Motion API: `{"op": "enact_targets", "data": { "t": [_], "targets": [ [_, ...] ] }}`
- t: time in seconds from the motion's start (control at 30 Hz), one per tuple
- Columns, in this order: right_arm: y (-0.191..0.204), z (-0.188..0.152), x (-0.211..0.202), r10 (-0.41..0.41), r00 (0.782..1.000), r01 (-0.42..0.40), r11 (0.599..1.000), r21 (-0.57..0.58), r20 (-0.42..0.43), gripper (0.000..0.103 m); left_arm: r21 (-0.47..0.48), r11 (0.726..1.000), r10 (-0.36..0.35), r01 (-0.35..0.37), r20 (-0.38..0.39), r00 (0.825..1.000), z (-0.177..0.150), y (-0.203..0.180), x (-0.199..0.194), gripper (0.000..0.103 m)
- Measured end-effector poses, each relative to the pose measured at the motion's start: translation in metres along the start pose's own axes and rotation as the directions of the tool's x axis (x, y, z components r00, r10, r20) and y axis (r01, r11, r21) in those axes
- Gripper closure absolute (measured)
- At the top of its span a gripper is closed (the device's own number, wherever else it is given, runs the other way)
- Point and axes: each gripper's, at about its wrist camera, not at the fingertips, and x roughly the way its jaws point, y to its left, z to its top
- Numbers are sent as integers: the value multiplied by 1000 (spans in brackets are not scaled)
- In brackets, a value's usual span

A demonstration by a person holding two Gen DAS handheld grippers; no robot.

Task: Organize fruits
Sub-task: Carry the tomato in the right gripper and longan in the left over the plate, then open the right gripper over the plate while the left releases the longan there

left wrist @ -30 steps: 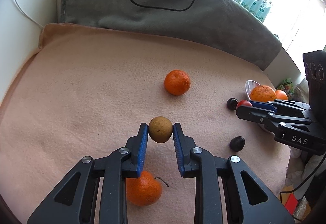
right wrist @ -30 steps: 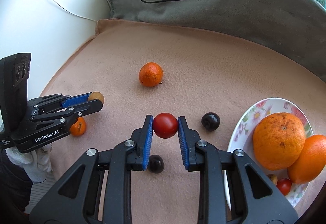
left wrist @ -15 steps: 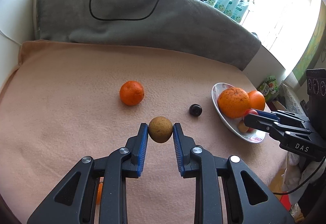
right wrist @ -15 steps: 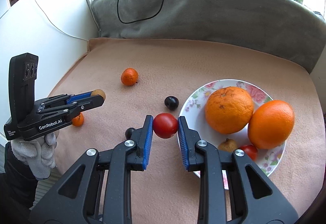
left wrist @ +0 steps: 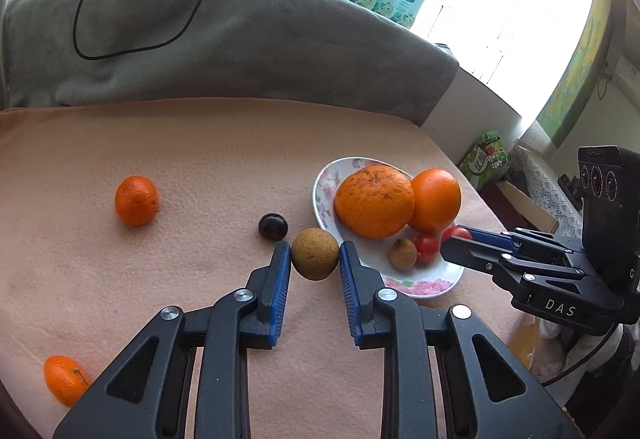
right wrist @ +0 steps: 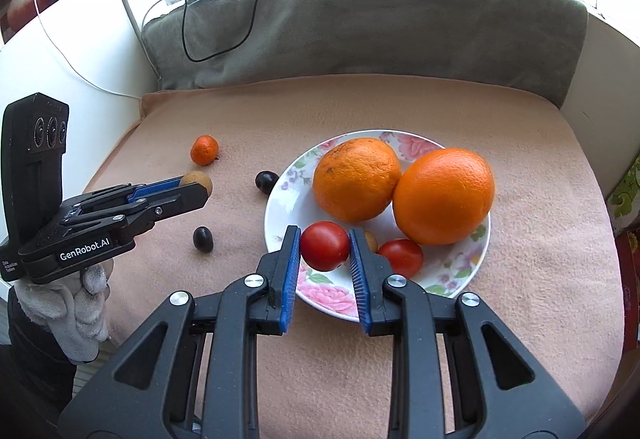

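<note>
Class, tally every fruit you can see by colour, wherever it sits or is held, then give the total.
Orange: 4
Red: 2
Brown: 2
Dark purple: 2
Total: 10

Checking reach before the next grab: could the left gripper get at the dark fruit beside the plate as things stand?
Probably not yet: the left gripper is shut on the brown fruit. The dark fruit itself lies uncovered on the blanket.
</note>
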Motion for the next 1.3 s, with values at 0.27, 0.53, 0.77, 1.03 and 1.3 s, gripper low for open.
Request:
{"op": "enact_targets", "data": {
  "t": [0.27, 0.53, 0.77, 1.03, 1.3],
  "targets": [
    [-14, -10, -1, -15, 1000, 15, 1000, 24, -6, 77, 45, 998, -31, 33, -29, 999, 4, -25, 20, 80],
    [-27, -14, 2, -35, 999, 36, 998, 46, -15, 77, 58, 998, -20, 23, -46, 999, 5, -33, 31, 80],
    [-36, -16, 4, -52, 998, 53, 997, 57, -29, 77, 64, 998, -11, 15, -52, 999, 6, -33, 35, 80],
    [-35, -16, 5, -66, 997, 68, 997, 44, -32, 77, 73, 997, -10, 14, -55, 998, 8, -36, 38, 80],
    [-34, -17, 5, -67, 997, 68, 997, 46, -30, 77, 82, 996, -14, 19, -54, 998, 9, -40, 37, 79]
  ]
}}
